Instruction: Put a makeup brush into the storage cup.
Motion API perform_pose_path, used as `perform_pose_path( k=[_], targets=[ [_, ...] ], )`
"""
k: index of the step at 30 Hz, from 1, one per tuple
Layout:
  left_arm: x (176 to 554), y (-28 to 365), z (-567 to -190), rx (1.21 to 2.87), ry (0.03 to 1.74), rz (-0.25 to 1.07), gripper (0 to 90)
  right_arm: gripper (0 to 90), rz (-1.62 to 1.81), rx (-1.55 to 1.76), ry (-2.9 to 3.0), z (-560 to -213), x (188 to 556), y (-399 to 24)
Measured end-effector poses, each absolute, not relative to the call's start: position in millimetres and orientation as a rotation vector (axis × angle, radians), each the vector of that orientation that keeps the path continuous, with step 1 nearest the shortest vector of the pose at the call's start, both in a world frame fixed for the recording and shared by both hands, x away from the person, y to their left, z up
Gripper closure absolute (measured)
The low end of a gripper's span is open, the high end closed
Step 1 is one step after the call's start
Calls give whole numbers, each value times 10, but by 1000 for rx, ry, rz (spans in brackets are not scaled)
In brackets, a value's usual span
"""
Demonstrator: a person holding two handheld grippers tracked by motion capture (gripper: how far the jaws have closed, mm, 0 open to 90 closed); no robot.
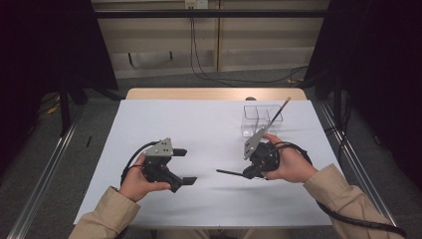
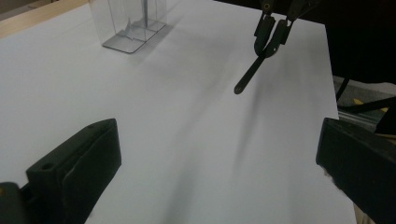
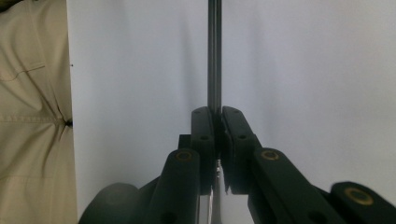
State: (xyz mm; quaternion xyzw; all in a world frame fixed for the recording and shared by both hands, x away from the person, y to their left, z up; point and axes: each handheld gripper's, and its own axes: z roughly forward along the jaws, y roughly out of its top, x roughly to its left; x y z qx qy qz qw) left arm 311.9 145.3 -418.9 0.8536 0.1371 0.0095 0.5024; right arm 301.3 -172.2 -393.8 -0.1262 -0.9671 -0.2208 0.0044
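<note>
The left claw (image 1: pixel 186 167) hovers over the near left part of the white desk (image 1: pixel 209 129), held in the person's left hand (image 1: pixel 137 183). Its jaws stand wide apart with nothing between them; in the left gripper view they frame bare desk surface.

Toward the right, the right claw (image 3: pixel 217 114) sits over the near right part of the desk in the right hand (image 1: pixel 291 164), turned sideways so that it points toward the left claw. Its jaws are pressed together on a thin dark stick (image 3: pixel 214 51), a brush or pen handle by its look, which juts out level from the tips above the desk.

Near the far right corner stands a clear plastic organizer (image 1: pixel 259 119) with compartments. A second slim stick (image 1: pixel 278 110) leans in it, its top tilted toward the right edge.
</note>
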Motion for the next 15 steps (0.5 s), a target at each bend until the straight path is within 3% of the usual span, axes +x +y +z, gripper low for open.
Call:
perform_pose_path(
  k=[15],
  targets=[
    [3143, 1154, -4084, 2199, 266, 17, 43, 844, -693, -361, -3032, -3929, 3006, -1655]
  ],
)
